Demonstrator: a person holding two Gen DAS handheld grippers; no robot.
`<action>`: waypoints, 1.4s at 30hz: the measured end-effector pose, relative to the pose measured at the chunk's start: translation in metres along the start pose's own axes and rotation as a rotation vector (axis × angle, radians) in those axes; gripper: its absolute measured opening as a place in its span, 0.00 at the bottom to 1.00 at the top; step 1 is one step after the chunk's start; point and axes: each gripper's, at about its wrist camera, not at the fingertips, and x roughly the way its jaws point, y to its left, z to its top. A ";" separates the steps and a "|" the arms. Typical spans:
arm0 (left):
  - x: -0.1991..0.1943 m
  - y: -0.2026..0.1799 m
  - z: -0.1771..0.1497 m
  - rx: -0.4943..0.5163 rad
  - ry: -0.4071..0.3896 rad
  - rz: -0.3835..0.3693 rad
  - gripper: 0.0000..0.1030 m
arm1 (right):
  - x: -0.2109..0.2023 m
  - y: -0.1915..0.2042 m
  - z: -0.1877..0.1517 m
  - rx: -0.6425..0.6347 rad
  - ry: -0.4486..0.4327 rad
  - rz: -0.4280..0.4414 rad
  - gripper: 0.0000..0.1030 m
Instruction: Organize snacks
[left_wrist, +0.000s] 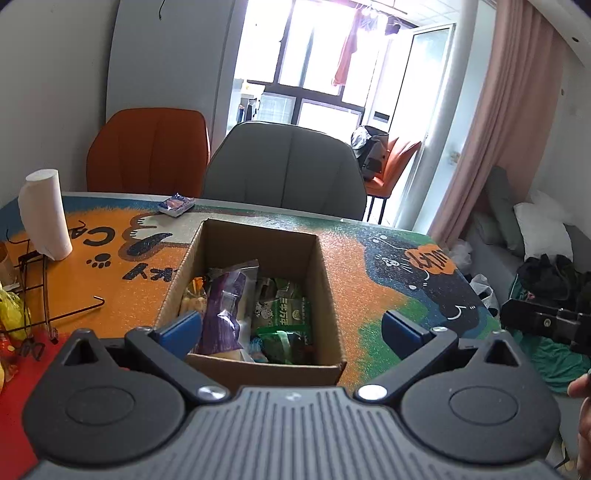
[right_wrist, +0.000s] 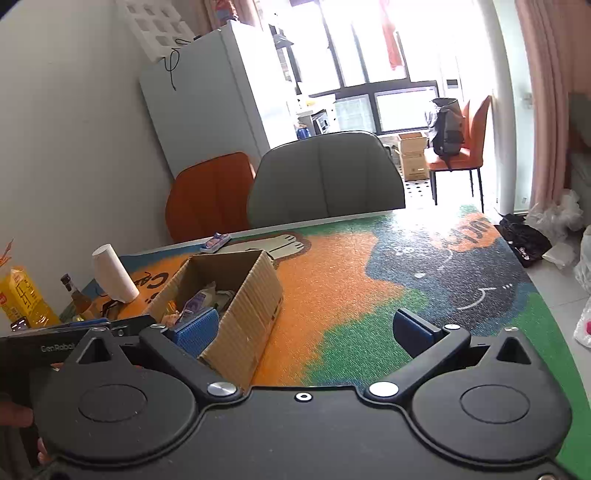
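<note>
Several snack packets (left_wrist: 255, 310) fill the open cardboard box (left_wrist: 255, 236) at the centre of the left wrist view, on the patterned tabletop (left_wrist: 369, 295). The left gripper (left_wrist: 291, 328) frames the box from the lower edge, jaws wide and empty. A paper roll (left_wrist: 42, 214) stands at the left.

In the right wrist view the box (right_wrist: 251, 306) sits left of centre. The right gripper (right_wrist: 306, 328) is spread wide, holding nothing, over bare tabletop (right_wrist: 351, 280).
</note>
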 end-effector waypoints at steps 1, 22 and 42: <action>-0.003 -0.001 -0.001 0.005 -0.002 -0.003 1.00 | -0.002 0.000 -0.002 0.002 -0.001 -0.006 1.00; -0.062 0.002 -0.018 0.059 -0.066 -0.046 1.00 | -0.057 0.030 -0.025 -0.092 -0.054 -0.123 1.00; -0.076 0.011 -0.023 0.063 -0.080 -0.064 1.00 | -0.064 0.043 -0.029 -0.101 -0.077 -0.146 1.00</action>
